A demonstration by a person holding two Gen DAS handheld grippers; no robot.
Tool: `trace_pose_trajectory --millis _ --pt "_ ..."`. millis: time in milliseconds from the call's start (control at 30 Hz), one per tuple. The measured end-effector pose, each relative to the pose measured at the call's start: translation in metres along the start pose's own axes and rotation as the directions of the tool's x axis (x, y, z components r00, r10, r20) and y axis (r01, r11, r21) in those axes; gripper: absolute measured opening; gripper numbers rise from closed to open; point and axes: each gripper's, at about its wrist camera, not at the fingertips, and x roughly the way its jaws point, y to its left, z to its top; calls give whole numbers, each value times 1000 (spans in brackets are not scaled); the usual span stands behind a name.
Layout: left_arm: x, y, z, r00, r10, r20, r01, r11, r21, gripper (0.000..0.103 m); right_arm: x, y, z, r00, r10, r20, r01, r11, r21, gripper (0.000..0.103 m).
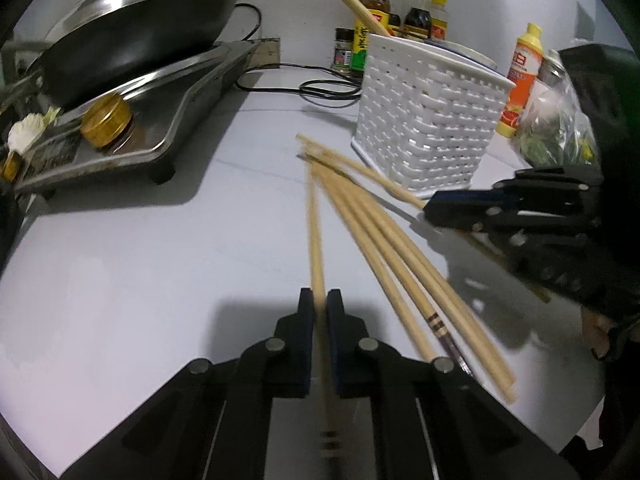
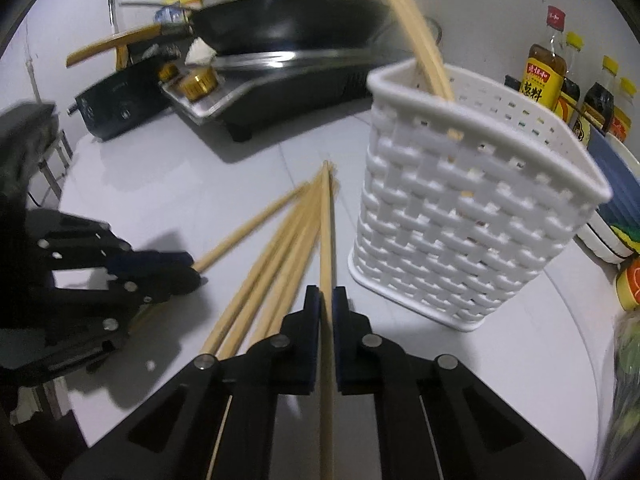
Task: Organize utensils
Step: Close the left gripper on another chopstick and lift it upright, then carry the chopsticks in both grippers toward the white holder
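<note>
A white woven utensil basket point(image 1: 428, 120) stands on the white counter, with chopsticks point(image 2: 416, 36) standing in it; it shows too in the right wrist view point(image 2: 460, 216). Several wooden chopsticks point(image 1: 392, 252) lie fanned out on the counter beside it, also in the right wrist view point(image 2: 276, 256). My left gripper point(image 1: 319, 300) is shut on one chopstick point(image 1: 316, 236). My right gripper point(image 2: 327, 296) is shut on another chopstick point(image 2: 327, 224); it appears at the right in the left wrist view point(image 1: 430, 210).
A lidded wok point(image 1: 132, 32) sits on a cooker over a metal tray point(image 1: 132, 148) at the left. Sauce bottles point(image 1: 404, 12) stand behind the basket. An orange bottle point(image 1: 520, 80) and a bag of greens point(image 1: 556, 128) are at the right. Stacked bowls point(image 2: 616, 200) stand by the basket.
</note>
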Motion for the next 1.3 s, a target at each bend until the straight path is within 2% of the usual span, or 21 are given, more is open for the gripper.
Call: trace_pose_trajectory --millis 200,400,800,1100,1300 --pt "-17 9 -6 999 -10 33 13 998 -67 6 -26 -4 8 996 69 60 -71 997 32 6" --pt "-44 16 0 995 -17 101 28 995 -100 6 -54 -5 17 986 108 126 -114 993 40 6" --pt "-83 13 24 977 -30 212 53 993 -102 6 -118 -17 47 961 97 260 -105 994 14 6" --pt "-100 19 40 962 -34 272 62 994 -95 6 -116 -56 74 958 65 281 -86 994 61 6" --pt "-102 28 47 954 -40 296 73 992 -101 6 -108 -65 98 958 51 283 -68 996 53 6"
